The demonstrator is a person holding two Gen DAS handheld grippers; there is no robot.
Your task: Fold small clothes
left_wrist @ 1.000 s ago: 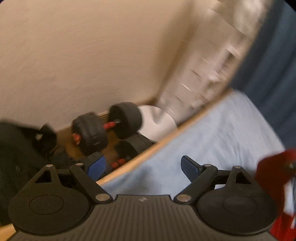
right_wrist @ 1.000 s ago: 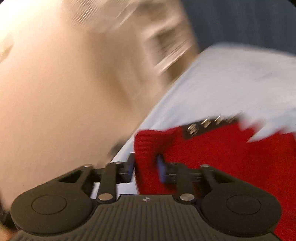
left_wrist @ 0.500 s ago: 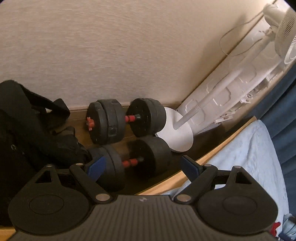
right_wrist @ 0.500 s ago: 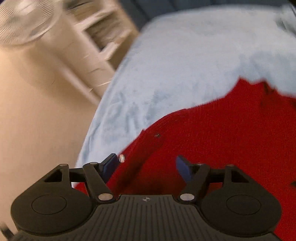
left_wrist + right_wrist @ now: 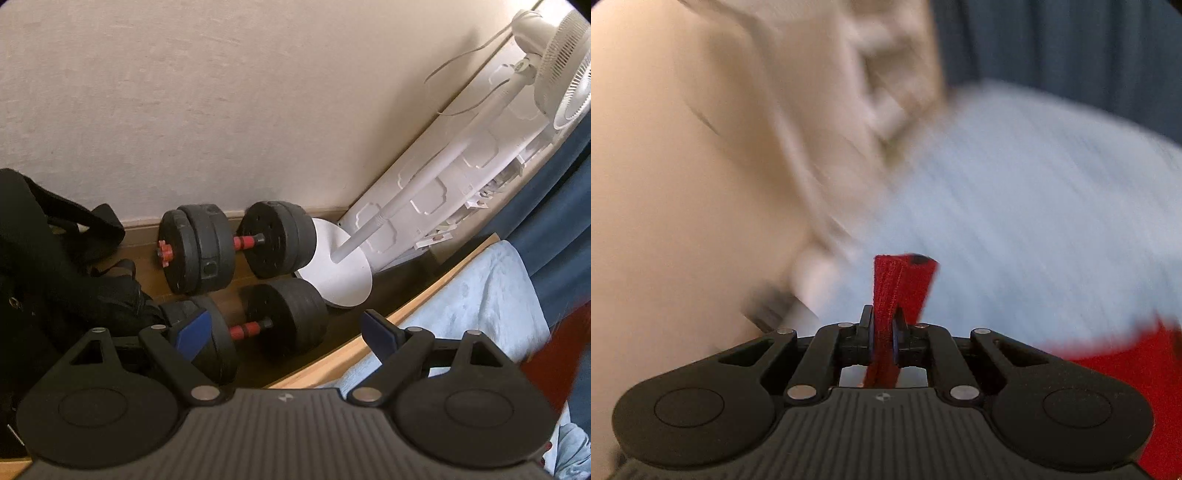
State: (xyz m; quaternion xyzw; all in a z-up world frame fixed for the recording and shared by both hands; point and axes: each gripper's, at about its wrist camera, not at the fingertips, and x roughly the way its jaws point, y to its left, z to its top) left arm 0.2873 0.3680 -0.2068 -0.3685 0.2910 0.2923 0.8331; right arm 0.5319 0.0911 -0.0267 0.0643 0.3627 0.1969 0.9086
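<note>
The right gripper point(image 5: 882, 328) has just closed its jaws on a fold of the red knitted garment point(image 5: 892, 284), lifted above the light-blue bed cover point(image 5: 1015, 221); the left gripper point(image 5: 284, 332) gapes wide and empty past the bed's wooden edge point(image 5: 369, 343)

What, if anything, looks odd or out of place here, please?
The open left gripper points off the bed at black dumbbells on the floor, while the right gripper alone pinches the red knitted garment.
</note>
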